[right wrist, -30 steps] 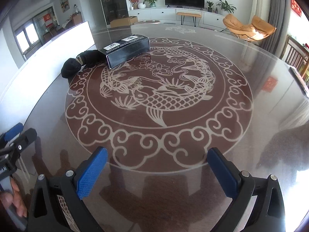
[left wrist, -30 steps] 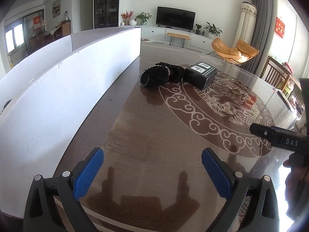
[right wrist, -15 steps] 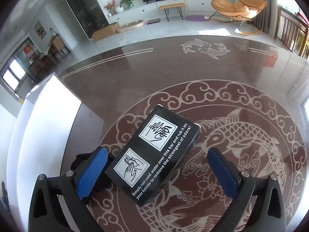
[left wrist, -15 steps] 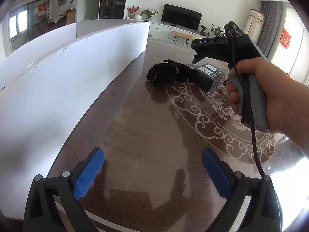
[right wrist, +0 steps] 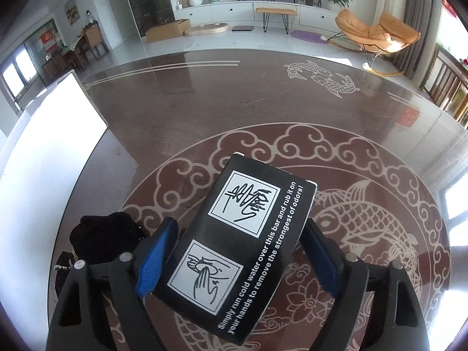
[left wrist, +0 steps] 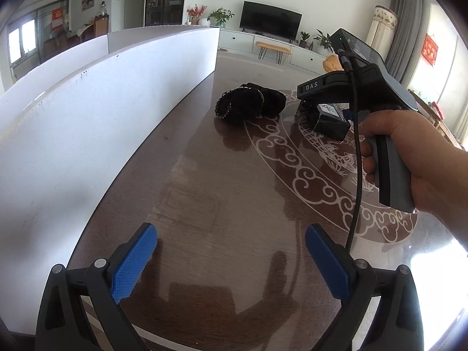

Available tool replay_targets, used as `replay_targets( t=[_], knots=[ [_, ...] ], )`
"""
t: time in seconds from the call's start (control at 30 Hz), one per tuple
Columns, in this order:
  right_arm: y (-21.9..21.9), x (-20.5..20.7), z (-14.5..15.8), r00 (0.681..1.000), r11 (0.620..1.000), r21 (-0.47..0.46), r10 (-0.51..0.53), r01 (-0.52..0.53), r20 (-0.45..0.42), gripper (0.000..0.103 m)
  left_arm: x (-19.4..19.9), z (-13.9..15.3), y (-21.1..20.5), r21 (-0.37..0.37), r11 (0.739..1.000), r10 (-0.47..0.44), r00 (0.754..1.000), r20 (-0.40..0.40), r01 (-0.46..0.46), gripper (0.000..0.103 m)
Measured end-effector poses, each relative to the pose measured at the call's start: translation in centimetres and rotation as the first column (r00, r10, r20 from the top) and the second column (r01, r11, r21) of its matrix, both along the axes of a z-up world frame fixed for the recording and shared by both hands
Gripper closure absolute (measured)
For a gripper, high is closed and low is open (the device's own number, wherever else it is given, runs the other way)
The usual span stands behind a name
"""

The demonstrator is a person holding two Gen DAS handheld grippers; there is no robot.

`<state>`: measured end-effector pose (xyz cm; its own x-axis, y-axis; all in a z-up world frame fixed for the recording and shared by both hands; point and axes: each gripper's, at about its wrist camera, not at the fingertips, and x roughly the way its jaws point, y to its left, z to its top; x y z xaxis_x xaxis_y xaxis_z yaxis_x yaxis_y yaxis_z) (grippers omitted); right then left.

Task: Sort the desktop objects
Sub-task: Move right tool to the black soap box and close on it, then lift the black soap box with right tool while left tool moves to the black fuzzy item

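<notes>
Patterned table (right wrist: 204, 111); right tool (right wrist: 239, 259) closing around black box (right wrist: 242, 242).

Glossy dark wood table (right wrist: 181, 111) mirrors the room, pale inlay smooth; black box (right wrist: 242, 239) looks like matt printed cardboard; fuzzy black cloth bundle (left wrist: 248, 106) beside it; blue pads (left wrist: 133, 266) show knurled, matt plastic; white board (left wrist: 73, 122) matt, scuffed

The right gripper (right wrist: 237, 251), which a second ago hung over the bare fish pattern well short of the black box (right wrist: 239, 248), now straddles the box. Its jaws, wide then, are closing with the box between them. The right hand (left wrist: 409, 158) has come into the left camera's picture beside the box.
</notes>
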<state>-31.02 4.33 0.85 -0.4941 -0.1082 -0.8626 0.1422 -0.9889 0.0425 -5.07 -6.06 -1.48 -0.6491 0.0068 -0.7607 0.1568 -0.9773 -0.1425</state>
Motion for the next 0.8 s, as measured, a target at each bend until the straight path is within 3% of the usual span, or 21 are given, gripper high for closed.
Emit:
replay_targets(
  t=[0.07, 0.13, 0.37, 0.57, 0.8],
  knots=[
    [0.2, 0.8, -0.1, 1.000, 0.999, 0.026, 0.023, -0.023, -0.007, 0.041, -0.1, 0.0, 0.0, -0.002, 1.000, -0.001, 1.000, 0.001, 0.001, 0.000],
    [0.8, 1.6, -0.2, 0.999, 0.999, 0.019, 0.040, -0.040, -0.014, 0.043, -0.1, -0.1, -0.1, 0.000, 1.000, 0.001, 1.000, 0.003, -0.001, 0.000],
    [5.1, 7.1, -0.5, 0.994, 0.995, 0.005, 0.095, -0.095, -0.045, 0.043, -0.4, -0.5, -0.3, 0.024, 1.000, 0.003, 1.000, 0.014, -0.004, 0.000],
    [10.6, 15.0, -0.7, 0.987, 0.989, 0.040, 0.143, -0.141, -0.070, 0.043, -0.5, -0.6, 0.2, 0.014, 1.000, -0.003, 1.000, 0.019, 0.003, 0.000],
    [14.8, 23.3, -0.9, 0.986, 0.994, 0.010, 0.111, -0.111, -0.126, 0.042, -0.3, -0.6, 0.4, 0.000, 1.000, -0.006, 1.000, 0.026, 0.006, 0.000]
  ],
)
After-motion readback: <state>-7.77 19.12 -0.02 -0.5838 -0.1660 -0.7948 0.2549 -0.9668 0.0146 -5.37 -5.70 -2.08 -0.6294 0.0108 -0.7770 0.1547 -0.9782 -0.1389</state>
